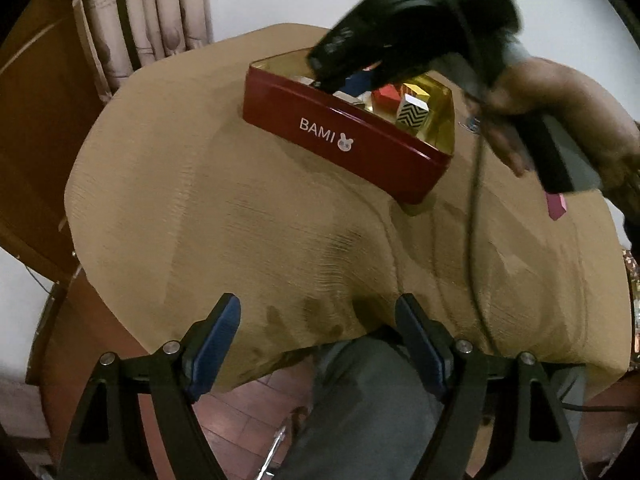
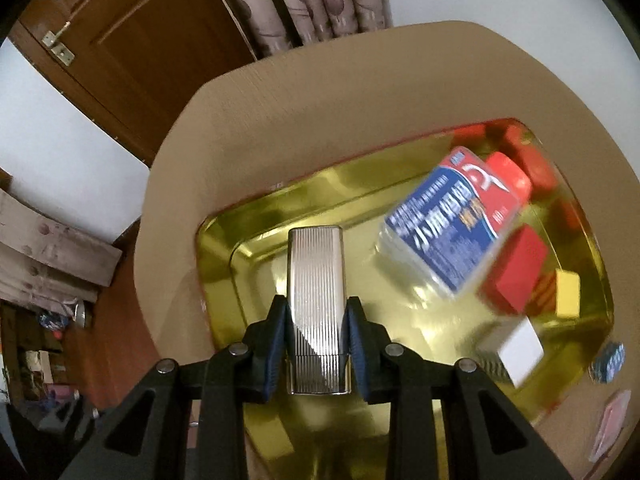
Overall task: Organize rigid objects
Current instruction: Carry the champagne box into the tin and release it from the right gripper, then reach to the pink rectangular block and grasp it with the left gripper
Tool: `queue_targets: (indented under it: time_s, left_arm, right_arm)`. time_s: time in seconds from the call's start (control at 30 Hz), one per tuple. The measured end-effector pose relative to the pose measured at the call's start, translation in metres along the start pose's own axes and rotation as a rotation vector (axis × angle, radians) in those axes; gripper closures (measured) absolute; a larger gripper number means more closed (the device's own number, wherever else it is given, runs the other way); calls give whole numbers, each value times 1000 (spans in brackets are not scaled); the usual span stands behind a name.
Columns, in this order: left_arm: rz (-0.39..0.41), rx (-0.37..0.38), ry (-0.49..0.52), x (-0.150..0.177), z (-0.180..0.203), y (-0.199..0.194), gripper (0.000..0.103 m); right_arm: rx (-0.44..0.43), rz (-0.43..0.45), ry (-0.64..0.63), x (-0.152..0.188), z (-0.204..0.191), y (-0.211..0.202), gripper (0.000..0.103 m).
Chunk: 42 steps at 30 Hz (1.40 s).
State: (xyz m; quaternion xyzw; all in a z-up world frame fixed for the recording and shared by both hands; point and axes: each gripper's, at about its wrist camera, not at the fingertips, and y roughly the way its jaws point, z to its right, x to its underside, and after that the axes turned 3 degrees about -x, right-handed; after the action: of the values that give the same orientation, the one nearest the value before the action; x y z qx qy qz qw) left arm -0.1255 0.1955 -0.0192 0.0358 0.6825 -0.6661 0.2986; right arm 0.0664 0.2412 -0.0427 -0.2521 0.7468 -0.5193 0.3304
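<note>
Dim indoor light, motion blur, fisheye warping

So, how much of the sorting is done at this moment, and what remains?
Done: the red BAMI tin already holds several pieces, among them a blue-labelled bottle, a red block and a zigzag-patterned block. In hand: the right hand-held gripper is shut on a ribbed silver case over the tin. Left: a pink piece lies on the tablecloth; the left hand-held gripper is open.

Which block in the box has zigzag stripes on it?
The black-and-white zigzag block, standing near the right end of the red BAMI tin. The red block beside it is plain, and the yellow block behind has no zigzags.
</note>
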Motion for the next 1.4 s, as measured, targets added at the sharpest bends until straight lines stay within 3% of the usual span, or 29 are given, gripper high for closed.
queue_targets:
  time_s: [0.13, 0.27, 0.37, 0.43, 0.47, 0.57, 0.63, 0.7, 0.8, 0.9, 0.93, 1.17, 1.4]
  left_arm:
    - [12, 0, -1, 0, -1, -2, 27]
    - [10, -9, 3, 2, 2, 0, 27]
    - [18, -19, 22, 4, 8, 0, 27]
    - [23, -21, 44, 6, 12, 0, 27]
    - [25, -18, 58, 8, 15, -1, 27]
    - [36, 9, 111, 12, 30, -6, 27]
    - [34, 26, 151, 13, 43, -9, 27]
    - [21, 64, 202, 14, 61, -11, 27]
    - [16, 139, 293, 6, 100, -14, 27]
    - [10, 203, 341, -10, 142, -14, 27]
    - [6, 244, 362, -18, 161, -12, 27]
    - [31, 284, 471, -63, 273, 22, 26]
    - [-20, 254, 527, -92, 346, 73, 26]
  right_arm:
    - [-20, 8, 60, -13, 8, 12, 73]
    - [-45, 93, 76, -9, 11, -4, 72]
    - [-90, 236, 102, 18, 20, -43, 72]
    - [-115, 361, 130, 55, 30, -82, 72]
    - [-83, 410, 148, 76, 36, -99, 72]
    - [134, 516, 224, 151, 65, -133, 69]
    - [320, 542, 295, 214, 93, -151, 68]
    - [543, 497, 363, 276, 130, -162, 68]
    - [751, 383, 456, 346, 182, -162, 68]
    - [821, 338, 551, 394, 220, -166, 68]
    - [822, 351, 587, 410, 230, -168, 68]
    - [747, 482, 703, 444, 253, -186, 68]
    - [653, 541, 775, 459, 269, -194, 64]
